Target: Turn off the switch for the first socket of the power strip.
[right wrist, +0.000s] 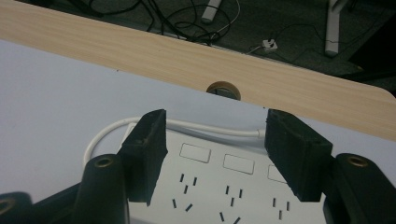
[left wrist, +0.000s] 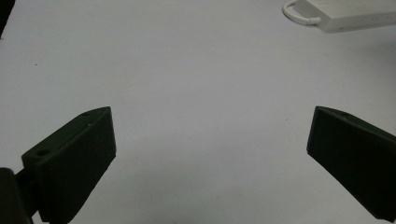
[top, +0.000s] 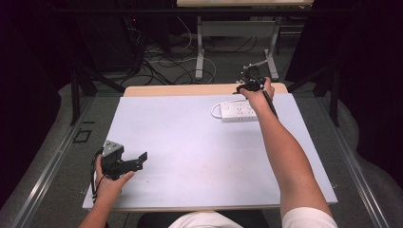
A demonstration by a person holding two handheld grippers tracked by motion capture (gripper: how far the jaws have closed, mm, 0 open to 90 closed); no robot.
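Note:
A white power strip (top: 236,110) lies flat at the far right of the white mat (top: 190,152), its cable (top: 216,110) looped at its left end. My right gripper (top: 249,86) hovers over the strip's far edge. In the right gripper view that gripper (right wrist: 215,135) stands open, its jaws straddling the power strip (right wrist: 224,186) and white cable (right wrist: 140,123) without touching them. My left gripper (top: 136,162) rests near the mat's front left corner. In the left gripper view it (left wrist: 212,126) is wide open over bare mat, with the power strip (left wrist: 345,14) far ahead.
The wooden table edge (top: 190,90) runs behind the mat, with a round cable grommet (right wrist: 223,88) in it. Beyond it stand a desk frame (top: 236,42) and tangled floor cables (top: 161,59). Dark curtains close both sides.

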